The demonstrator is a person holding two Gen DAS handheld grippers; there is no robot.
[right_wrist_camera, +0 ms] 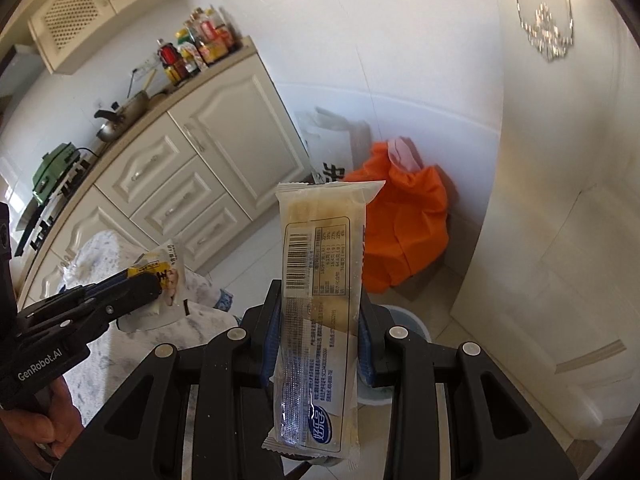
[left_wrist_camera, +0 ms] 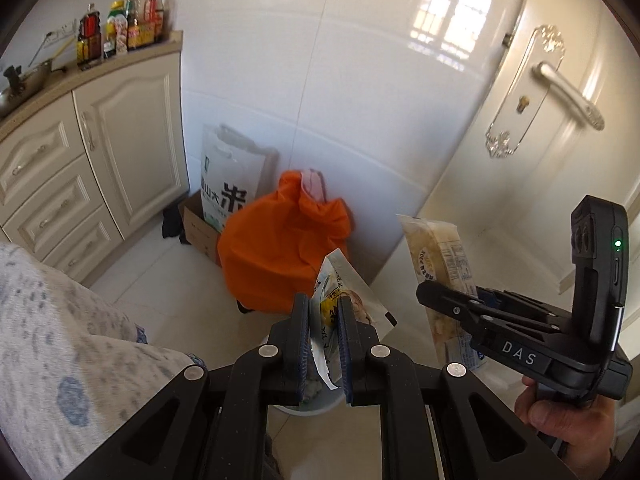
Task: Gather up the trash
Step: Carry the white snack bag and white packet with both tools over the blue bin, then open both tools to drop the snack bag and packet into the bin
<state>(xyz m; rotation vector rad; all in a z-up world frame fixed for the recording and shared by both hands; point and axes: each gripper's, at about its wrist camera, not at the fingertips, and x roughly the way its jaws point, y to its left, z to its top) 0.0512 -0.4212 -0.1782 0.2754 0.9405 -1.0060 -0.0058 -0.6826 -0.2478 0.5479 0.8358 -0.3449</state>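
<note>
A: What's held?
B: The left hand-held gripper (left_wrist_camera: pixel 325 312) clamps a small wrapper (left_wrist_camera: pixel 340 280); the right hand-held gripper (right_wrist_camera: pixel 318 320) pinches a long wrapper (right_wrist_camera: pixel 320 280).
A: What's around?
B: A pale bin (right_wrist_camera: pixel 412 320) sits below them; an orange bag (left_wrist_camera: pixel 276 248) and rice sack (left_wrist_camera: pixel 228 184) stand against the wall beside the cabinet (left_wrist_camera: pixel 120 144). The door (left_wrist_camera: pixel 560 100) is right.

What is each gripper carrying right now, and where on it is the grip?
Left gripper: small crumpled white and yellow snack wrapper, pinched at its lower middle. Right gripper: long clear plastic food packet, clamped by its side edges around mid-length.
</note>
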